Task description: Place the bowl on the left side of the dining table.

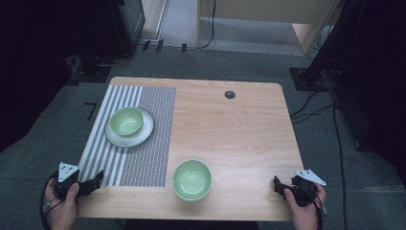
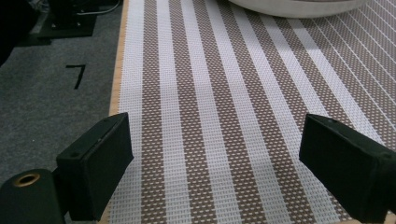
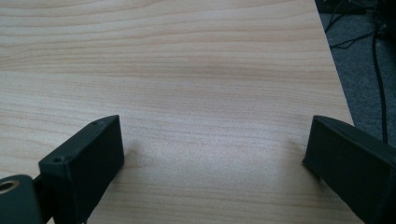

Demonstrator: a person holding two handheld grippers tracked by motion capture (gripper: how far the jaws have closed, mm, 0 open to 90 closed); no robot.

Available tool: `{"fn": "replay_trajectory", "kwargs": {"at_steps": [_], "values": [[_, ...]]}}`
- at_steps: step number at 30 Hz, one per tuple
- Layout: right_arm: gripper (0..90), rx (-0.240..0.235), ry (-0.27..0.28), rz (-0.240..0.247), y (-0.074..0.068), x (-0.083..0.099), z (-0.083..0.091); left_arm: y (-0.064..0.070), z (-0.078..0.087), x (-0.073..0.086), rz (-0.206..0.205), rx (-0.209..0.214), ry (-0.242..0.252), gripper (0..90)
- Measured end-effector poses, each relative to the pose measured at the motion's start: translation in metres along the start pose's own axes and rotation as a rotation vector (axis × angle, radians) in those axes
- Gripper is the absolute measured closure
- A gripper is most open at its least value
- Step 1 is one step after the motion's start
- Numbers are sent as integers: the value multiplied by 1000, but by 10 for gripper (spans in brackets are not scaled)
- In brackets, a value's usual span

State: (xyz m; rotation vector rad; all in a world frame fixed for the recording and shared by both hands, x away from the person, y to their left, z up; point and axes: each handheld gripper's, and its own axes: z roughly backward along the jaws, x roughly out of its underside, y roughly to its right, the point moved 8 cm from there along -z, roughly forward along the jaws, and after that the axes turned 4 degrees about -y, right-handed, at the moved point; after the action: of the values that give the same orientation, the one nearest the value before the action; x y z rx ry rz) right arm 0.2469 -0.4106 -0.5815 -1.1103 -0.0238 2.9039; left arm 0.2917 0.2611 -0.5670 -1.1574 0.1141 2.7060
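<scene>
Left gripper (image 1: pixel 98 178): 8 o'clock table corner, jaws spread wide over mat (image 2: pixel 224 116), empty.
Right gripper (image 1: pixel 277 185): 4 o'clock corner, jaws wide apart over bare table (image 3: pixel 187 70), empty.
Near bowl (image 1: pixel 192 179): 6 o'clock edge, between grippers, on wood.
Far bowl (image 1: pixel 126 120): 10 o'clock, on plate (image 1: pixel 143 134), on mat.

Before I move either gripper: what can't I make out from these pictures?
- Left gripper view: the white plate is cut off by the top edge.
- High view: the dark round spot in the wooden table is too small to identify.
- High view: the green bowl on the plate hides the plate's centre.
</scene>
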Motion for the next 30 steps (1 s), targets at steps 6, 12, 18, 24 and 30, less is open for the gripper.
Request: {"fn": "replay_trajectory", "kwargs": {"at_steps": [6, 12, 18, 24, 30], "values": [[42, 0, 0, 0, 0, 0, 0, 1, -3, 2, -25, -14, -37, 88], [42, 0, 0, 0, 0, 0, 0, 0, -5, 3, -5, 5, -57, 88], [41, 1, 0, 0, 0, 0, 0, -1, -5, 3, -2, 7, -60, 88], [41, 1, 0, 0, 0, 0, 0, -1, -5, 3, 4, 4, -60, 85], [41, 1, 0, 0, 0, 0, 0, 0, -6, 2, 13, -4, -62, 85]]}}
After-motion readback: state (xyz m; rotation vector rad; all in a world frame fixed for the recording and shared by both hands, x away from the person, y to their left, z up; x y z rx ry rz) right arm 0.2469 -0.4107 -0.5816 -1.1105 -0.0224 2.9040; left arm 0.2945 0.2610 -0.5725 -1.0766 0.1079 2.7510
